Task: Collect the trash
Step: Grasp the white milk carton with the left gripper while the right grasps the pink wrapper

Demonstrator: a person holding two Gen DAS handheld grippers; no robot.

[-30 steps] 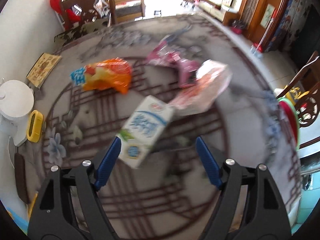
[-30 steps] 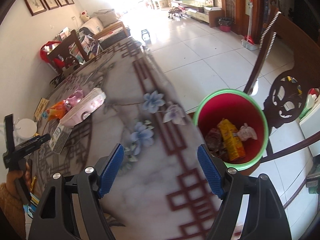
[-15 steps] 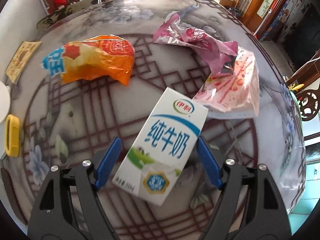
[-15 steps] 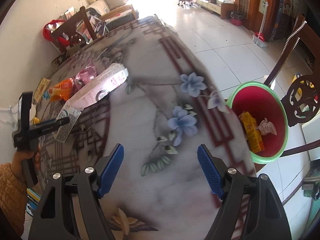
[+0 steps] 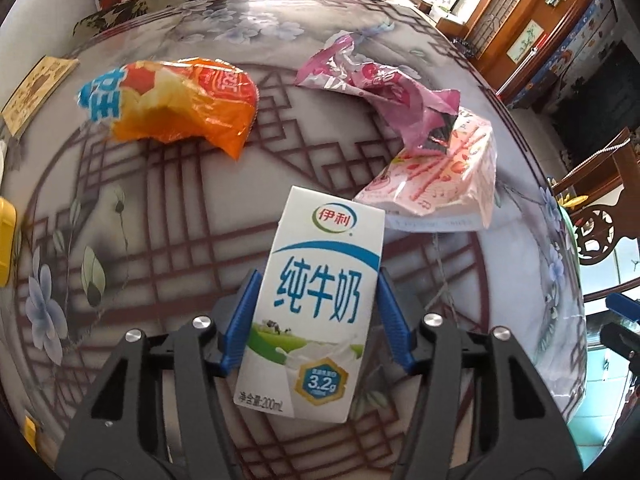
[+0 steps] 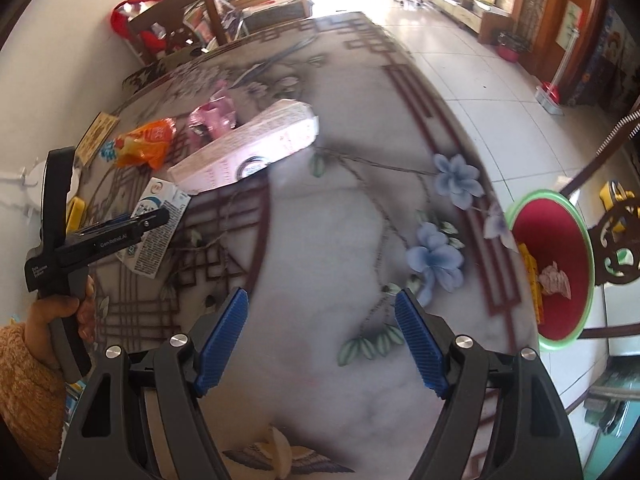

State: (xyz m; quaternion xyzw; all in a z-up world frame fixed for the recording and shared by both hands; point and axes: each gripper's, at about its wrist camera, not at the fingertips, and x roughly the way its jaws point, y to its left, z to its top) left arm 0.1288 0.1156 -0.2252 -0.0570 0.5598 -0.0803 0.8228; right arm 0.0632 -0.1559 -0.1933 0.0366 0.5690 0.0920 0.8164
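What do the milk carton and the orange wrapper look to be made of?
Milk carton: apparently coated paperboard, with flat printed faces, crisp folded edges and a slight sheen. Orange wrapper: apparently thin plastic film, glossy and crumpled into soft creases, translucent where the light passes through.

both wrist cams steep down, shared table (image 5: 460, 280)

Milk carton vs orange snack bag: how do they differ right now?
The milk carton is a rigid white and blue box; the orange snack bag is crumpled, shiny film. The carton sits between the closing pads of the left gripper; the bag lies untouched further off. Both are on the table.
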